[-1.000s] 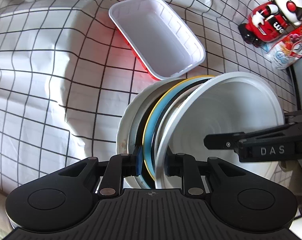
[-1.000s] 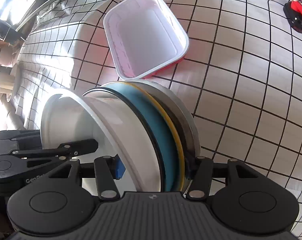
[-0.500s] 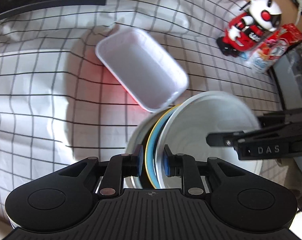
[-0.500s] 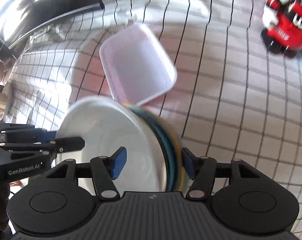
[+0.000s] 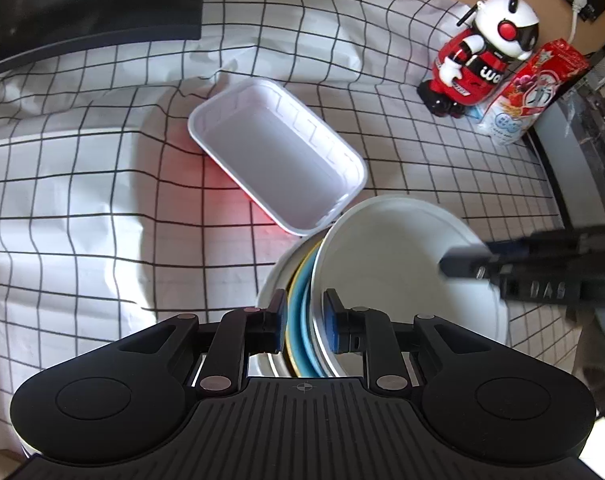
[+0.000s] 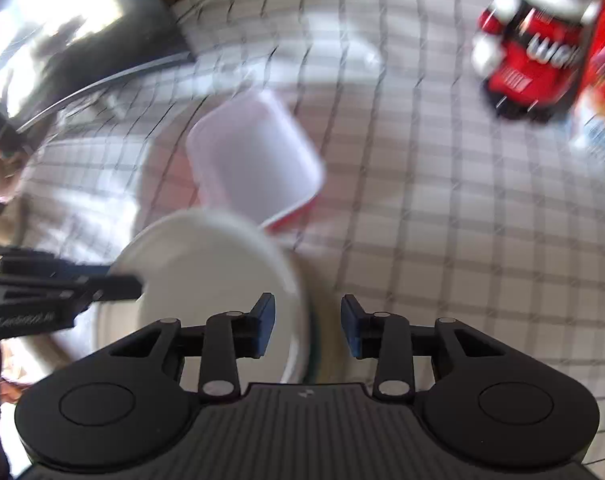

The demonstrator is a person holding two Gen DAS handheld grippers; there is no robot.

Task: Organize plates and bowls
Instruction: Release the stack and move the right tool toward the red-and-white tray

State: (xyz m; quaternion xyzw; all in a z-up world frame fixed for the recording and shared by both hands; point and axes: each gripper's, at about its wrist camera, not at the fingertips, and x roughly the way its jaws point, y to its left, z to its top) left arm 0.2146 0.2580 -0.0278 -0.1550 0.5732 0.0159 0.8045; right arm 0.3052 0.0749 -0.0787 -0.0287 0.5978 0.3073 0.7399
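Note:
A stack of plates stands on edge above the checked cloth: a big white plate (image 5: 390, 272) facing right, then a blue plate (image 5: 301, 304) with a yellow rim, then another white one. My left gripper (image 5: 304, 320) is shut on the stack's near rim, one pad on each side. In the blurred right wrist view my right gripper (image 6: 306, 324) straddles the opposite rim of the white plate (image 6: 206, 272). Its jaws are closing, and a little space still shows beside the pads. One of its fingers (image 5: 466, 264) reaches across the plate's face.
A white rectangular tray (image 5: 278, 152) with a red outside lies on the cloth just beyond the stack. A red and white toy robot (image 5: 482, 56) and a snack carton (image 5: 530, 92) stand at the far right. A dark screen (image 5: 82, 0) edges the far left.
Both grippers have risen with the plate stack, so the tray and cloth look farther off. The right jaws widened, then narrowed around the rim. The left grip is unchanged.

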